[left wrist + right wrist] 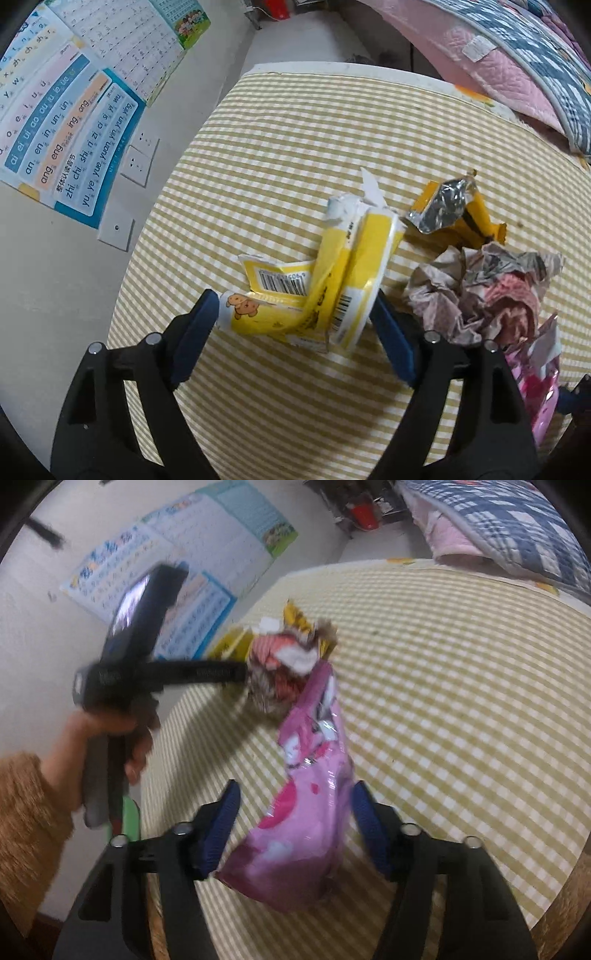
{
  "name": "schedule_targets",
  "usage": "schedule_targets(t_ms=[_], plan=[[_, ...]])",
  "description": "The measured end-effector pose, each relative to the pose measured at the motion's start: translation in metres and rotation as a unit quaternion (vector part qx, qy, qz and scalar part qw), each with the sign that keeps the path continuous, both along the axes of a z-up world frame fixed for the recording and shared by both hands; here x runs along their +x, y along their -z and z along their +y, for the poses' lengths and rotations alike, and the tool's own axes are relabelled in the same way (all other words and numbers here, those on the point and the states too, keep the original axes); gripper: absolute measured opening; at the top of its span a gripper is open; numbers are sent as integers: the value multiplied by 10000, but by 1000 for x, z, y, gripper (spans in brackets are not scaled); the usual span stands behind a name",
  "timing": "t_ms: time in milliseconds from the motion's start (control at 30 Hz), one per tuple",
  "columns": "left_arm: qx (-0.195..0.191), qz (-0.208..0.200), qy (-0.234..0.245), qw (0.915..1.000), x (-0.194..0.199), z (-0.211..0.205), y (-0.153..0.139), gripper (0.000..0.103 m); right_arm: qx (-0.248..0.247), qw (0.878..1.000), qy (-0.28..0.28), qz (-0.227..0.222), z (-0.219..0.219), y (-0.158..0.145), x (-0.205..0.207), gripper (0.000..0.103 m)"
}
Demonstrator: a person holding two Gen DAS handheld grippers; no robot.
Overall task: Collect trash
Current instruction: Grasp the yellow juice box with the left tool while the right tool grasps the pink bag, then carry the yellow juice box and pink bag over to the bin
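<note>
A crushed yellow-and-white pack [354, 266] lies on the checked tablecloth [295, 129]. My left gripper [295, 297] stands open astride its near end, with a blue finger [195, 336] on either side. Just right of the pack lie a silver-and-yellow foil wrapper [447, 210] and a ball of crumpled paper [480, 291]. A pink plastic wrapper [310, 812] lies lengthwise between the pads of my right gripper [295, 788]. The right pad is at its edge and a gap shows at the left pad. The crumpled paper [280, 664] sits just beyond it.
A person's hand [107, 731] in an orange sleeve holds the left gripper at the table's left edge. Posters [55, 110] and sockets [140, 162] are on the wall to the left. A pink-and-blue quilt [517, 55] lies past the table's far right.
</note>
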State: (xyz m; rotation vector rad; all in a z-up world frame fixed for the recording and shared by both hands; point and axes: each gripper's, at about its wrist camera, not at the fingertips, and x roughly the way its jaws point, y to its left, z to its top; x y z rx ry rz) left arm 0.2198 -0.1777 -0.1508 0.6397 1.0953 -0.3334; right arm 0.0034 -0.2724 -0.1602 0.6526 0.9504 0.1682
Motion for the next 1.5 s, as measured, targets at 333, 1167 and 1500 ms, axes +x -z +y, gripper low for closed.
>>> schedule_targets(t_ms=[333,1167,1500], plan=[[452,-365,699,9959,-33,-19,4,22,258,9992,-97,-280,-8,-6,-6,22],[-1942,-262,-1466,9696,-143,140,-55,21,-181,9992,-303,-172,20,-26,-31,22],[-2244,-539,-1690,9582,-181,177,-73,22,-565,9959,-543,-456,64,-72,-35,22]])
